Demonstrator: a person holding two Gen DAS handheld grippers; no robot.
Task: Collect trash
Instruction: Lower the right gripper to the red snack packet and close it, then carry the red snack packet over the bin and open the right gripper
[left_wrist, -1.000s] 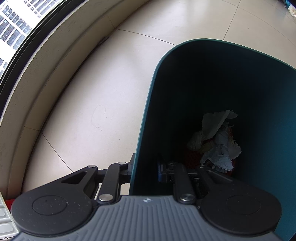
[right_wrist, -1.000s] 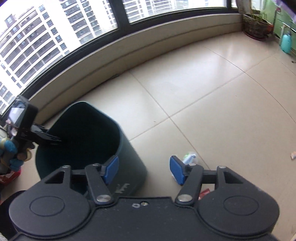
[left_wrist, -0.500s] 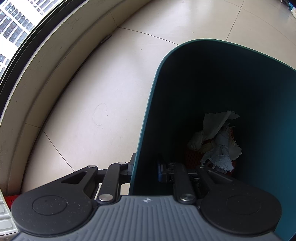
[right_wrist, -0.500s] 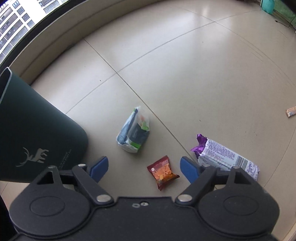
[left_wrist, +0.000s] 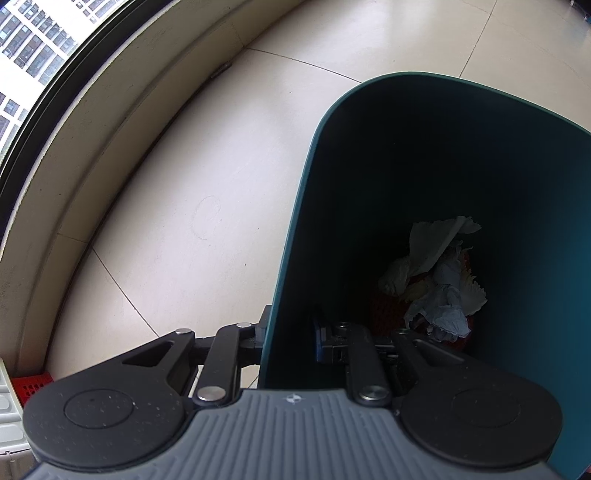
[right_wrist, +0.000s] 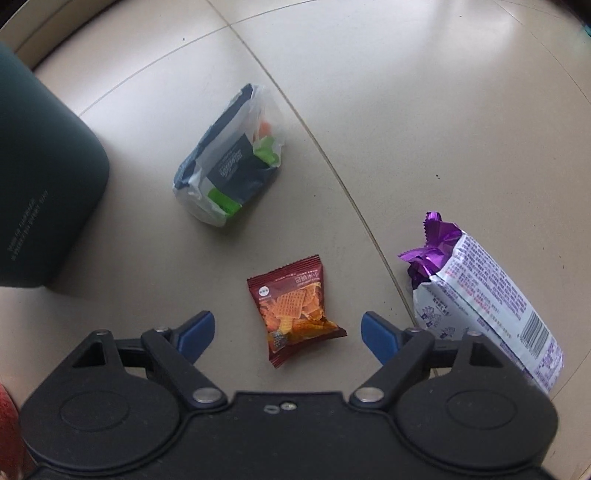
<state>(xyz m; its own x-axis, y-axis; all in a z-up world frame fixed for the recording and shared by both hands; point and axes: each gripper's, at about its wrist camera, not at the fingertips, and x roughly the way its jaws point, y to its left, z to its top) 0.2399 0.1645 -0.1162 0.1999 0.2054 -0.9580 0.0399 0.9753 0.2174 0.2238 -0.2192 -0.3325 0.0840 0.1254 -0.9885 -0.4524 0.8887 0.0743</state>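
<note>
The right gripper (right_wrist: 284, 328) hovers with fingers spread wide, straddling a small red snack packet (right_wrist: 295, 306) that lies flat on the floor. The thin, slick foil may slip away as the fingers close. The left gripper (left_wrist: 291, 339) pinches the dark green bin (left_wrist: 291, 236) wall. A clear bag (right_wrist: 231, 155) lies beyond the packet; a purple wrapper (right_wrist: 484, 299) lies to its right.
</note>
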